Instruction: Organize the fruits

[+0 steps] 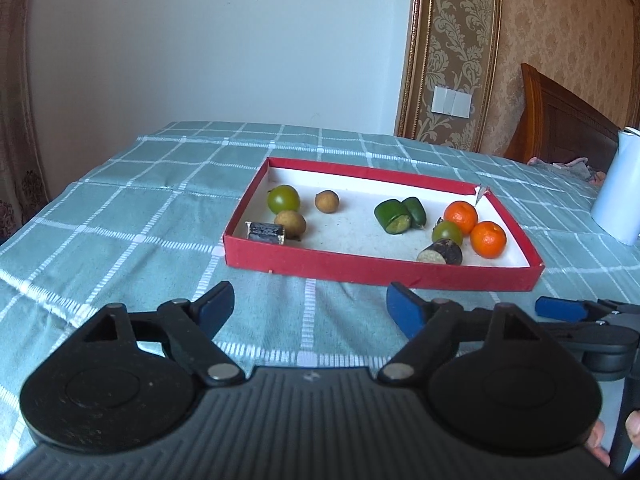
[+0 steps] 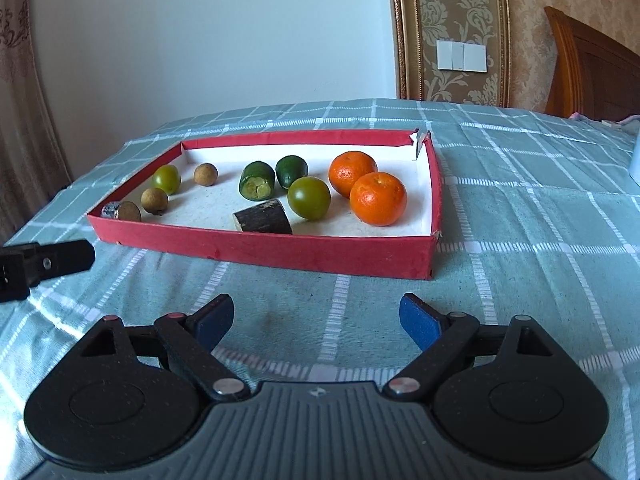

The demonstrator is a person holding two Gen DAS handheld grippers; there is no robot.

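Observation:
A shallow red box (image 1: 360, 268) (image 2: 280, 250) with a white floor lies on the checked cloth. Inside are two oranges (image 1: 487, 239) (image 2: 378, 199), two green round fruits (image 1: 283, 199) (image 2: 309, 198), two small brown fruits (image 1: 327, 201) (image 2: 205, 174), two cut green pieces (image 1: 394, 217) (image 2: 256, 181) and two dark cane pieces (image 1: 266, 232) (image 2: 264, 222). My left gripper (image 1: 310, 308) is open over bare cloth, short of the box's near wall. My right gripper (image 2: 316, 316) is open too, nothing between its fingers.
A white cylinder (image 1: 618, 192) stands on the cloth right of the box. A wooden headboard (image 1: 560, 120) and a patterned wall panel rise behind. The table's left edge drops off near a curtain. A person's fingers (image 1: 600, 444) show at the lower right.

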